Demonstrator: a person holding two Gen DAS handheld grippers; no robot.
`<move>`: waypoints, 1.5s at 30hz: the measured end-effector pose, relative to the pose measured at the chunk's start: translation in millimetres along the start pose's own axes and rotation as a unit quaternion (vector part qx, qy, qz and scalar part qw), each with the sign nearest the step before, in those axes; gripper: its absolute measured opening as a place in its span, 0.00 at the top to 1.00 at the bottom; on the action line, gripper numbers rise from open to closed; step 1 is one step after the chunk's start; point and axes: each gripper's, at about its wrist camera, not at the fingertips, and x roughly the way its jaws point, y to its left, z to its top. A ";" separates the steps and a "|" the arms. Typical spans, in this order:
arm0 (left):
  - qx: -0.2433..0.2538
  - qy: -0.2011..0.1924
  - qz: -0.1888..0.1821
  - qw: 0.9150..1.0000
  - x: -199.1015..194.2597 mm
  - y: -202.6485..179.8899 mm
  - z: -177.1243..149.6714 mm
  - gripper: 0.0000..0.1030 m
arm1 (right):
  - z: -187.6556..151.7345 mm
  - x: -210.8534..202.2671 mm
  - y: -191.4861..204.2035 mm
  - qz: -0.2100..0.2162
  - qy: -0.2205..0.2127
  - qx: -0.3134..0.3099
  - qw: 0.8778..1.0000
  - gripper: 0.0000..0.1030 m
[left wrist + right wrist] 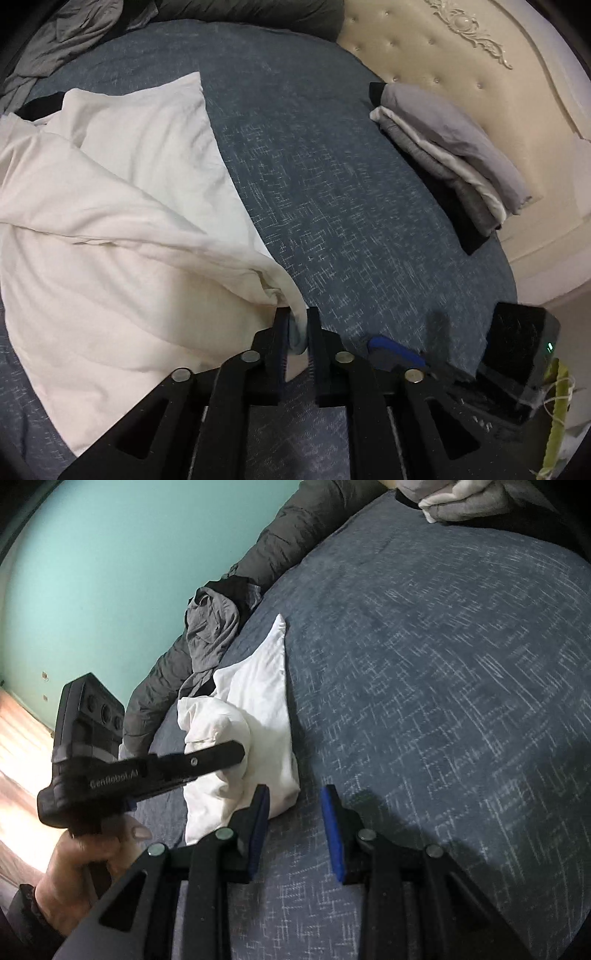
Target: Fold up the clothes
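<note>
A white garment [110,206] lies crumpled on the blue bedspread [332,184]. My left gripper [297,325] has a corner of it bunched between its pads, and the folds run toward the jaws. In the right wrist view the left gripper [238,754] reaches in from the left, held by a person's hand [85,864], with its tip over the raised white garment [258,701]. My right gripper [295,805] stands open above bare bedspread [443,701] just right of the garment, nothing between its blue pads [332,823]. The right gripper [395,350] also shows low right in the left wrist view.
A folded stack of grey, white and black clothes [450,155] sits by the cream tufted headboard [480,55]. Crumpled grey clothes [214,631] and a dark padded quilt [266,542] lie along the bed's far edge. A teal wall [92,572] and wooden floor [18,757] lie beyond.
</note>
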 end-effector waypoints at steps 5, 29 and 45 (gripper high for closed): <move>0.008 -0.018 0.015 1.000 -37.0 16.1 -11.7 0.55 | 8.8 9.6 14.5 0.007 -0.003 -0.026 1.000 0.72; -0.084 -0.025 0.045 0.995 -75.1 143.4 -94.3 0.55 | 28.3 66.7 37.2 -0.001 0.023 -0.078 0.997 0.93; -0.112 -0.033 0.014 0.993 -85.1 156.6 -100.0 0.96 | 20.6 30.8 50.4 0.023 -0.001 -0.080 0.997 0.95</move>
